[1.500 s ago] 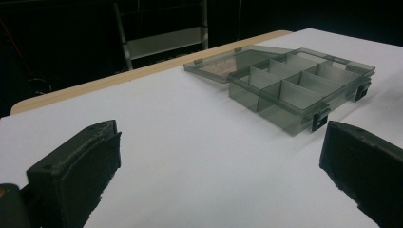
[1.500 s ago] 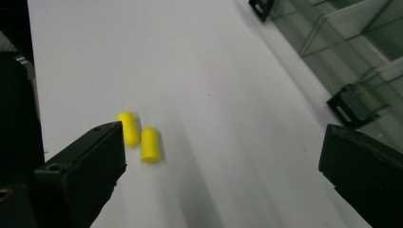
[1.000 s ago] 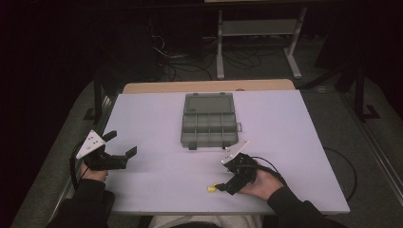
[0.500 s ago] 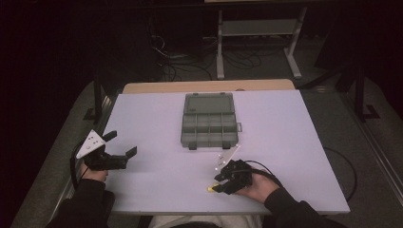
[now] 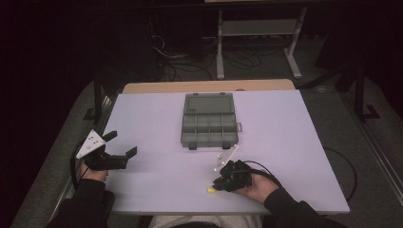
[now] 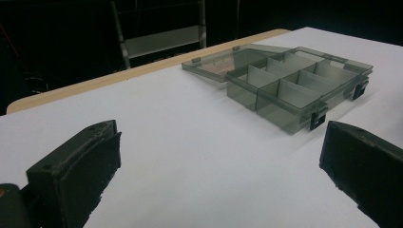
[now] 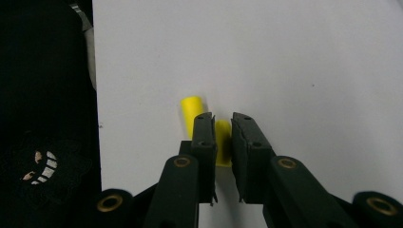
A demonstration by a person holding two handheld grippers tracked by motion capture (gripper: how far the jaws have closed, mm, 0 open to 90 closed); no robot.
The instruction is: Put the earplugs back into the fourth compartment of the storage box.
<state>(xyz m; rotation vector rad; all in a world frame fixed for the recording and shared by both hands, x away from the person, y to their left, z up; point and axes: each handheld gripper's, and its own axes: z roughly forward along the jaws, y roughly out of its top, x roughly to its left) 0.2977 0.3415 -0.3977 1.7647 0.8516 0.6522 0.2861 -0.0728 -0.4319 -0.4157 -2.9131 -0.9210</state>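
Observation:
A small yellow cylinder (image 7: 222, 142) lies on the white table near its front edge, clamped between the two jaws of my right gripper (image 7: 222, 118), which is shut on it. A second yellow cylinder (image 7: 191, 108) lies just left of those jaws, touching the outside of one. From above, the right gripper (image 5: 219, 184) tilts down onto a yellow piece (image 5: 209, 190). My left gripper (image 5: 122, 144) rests at the table's left side, wide open with nothing in it (image 6: 223, 166). A grey compartment box (image 5: 209, 126) stands open at mid-table, its lid (image 6: 223, 64) laid flat behind it.
The box (image 6: 294, 90) has several bare compartments and two dark latches on its front. The table's front edge (image 5: 199, 212) runs close to the right gripper, with the person's dark clothing (image 7: 43, 142) just beyond it. A metal rack (image 5: 259, 28) stands on the floor behind.
My right gripper has dipped forward and down toward the front edge and closed its jaws on the yellow cylinder. The left gripper has stayed put.

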